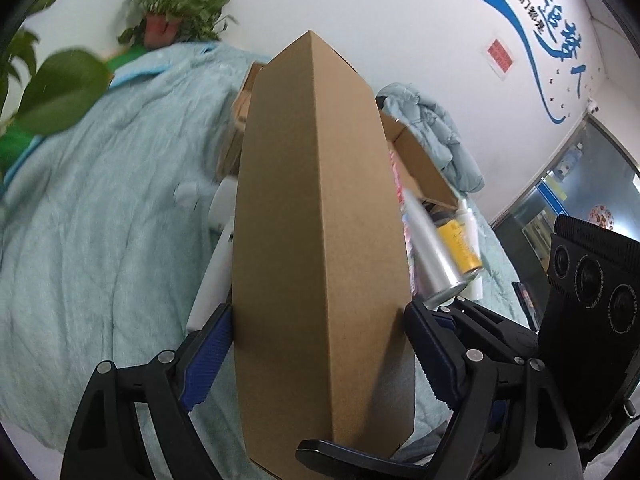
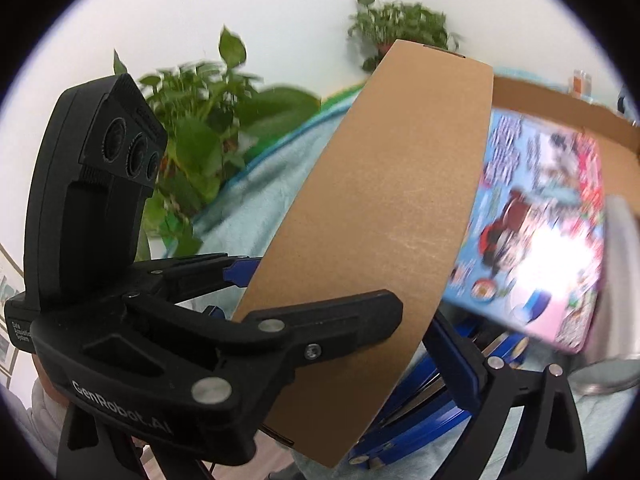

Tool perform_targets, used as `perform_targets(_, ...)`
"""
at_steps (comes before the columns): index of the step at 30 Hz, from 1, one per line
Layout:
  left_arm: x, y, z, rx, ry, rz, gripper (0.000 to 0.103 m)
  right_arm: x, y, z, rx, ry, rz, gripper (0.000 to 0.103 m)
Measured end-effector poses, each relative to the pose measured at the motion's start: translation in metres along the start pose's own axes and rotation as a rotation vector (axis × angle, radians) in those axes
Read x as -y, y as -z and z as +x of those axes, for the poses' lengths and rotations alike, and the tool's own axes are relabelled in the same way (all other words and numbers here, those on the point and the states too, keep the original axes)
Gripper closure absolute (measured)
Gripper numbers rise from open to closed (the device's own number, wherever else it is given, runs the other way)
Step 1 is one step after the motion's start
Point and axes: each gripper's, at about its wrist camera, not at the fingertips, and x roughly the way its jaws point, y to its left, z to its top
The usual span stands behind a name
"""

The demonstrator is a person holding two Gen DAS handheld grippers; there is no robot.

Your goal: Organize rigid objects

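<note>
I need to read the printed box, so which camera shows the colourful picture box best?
The right wrist view: the colourful picture box shows its whole printed face, though blurred. The left wrist view shows only a thin edge behind the cardboard box.

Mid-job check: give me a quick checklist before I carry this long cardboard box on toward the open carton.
1. Left tongs clamped on the long brown cardboard box: ok, blue pads on both sides.
2. Right tongs state: cannot tell, one finger hidden.
3. Room in the open brown cardboard carton: cannot tell; a colourful printed box lies in it.
4. Clearance from the silver metal can: cannot tell; it shows just right of the held box.
5. Right wrist view sharp: not ok, carton contents blurred.
</note>
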Motion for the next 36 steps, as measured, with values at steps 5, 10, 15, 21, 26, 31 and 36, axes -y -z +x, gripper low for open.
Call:
perform_targets(5,0.025,-0.047,-0.005,0.059,0.009,0.093,0.02,0.009,-0.026,-0.021,0.093,0.036,-0.017,0.005)
perform_targets(10,0.049,-0.106,0.001,0.111,0.029,0.189,0.02,0.027,-0.066,-0.033,0.152,0.086,-0.042,0.005)
perform_targets(15,0.063,-0.178,0.01,0.154,0.045,0.227,0.02,0.045,-0.123,-0.034,0.171,0.143,-0.08,0.005)
perform_targets(21,0.057,-0.28,0.031,0.149,0.061,0.2,0.02,0.069,-0.211,-0.009,0.11,0.175,-0.119,0.006)
perform_targets(26,0.033,-0.331,0.078,0.062,0.06,0.138,0.023,0.108,-0.246,0.022,-0.008,0.17,-0.092,0.006)
perform_targets(31,-0.006,-0.326,0.13,-0.03,0.054,0.047,0.024,0.151,-0.243,0.069,-0.113,0.118,-0.019,0.006)
perform_targets(36,-0.039,-0.317,0.176,-0.114,0.038,-0.026,0.027,0.189,-0.238,0.12,-0.205,0.067,0.054,0.006)
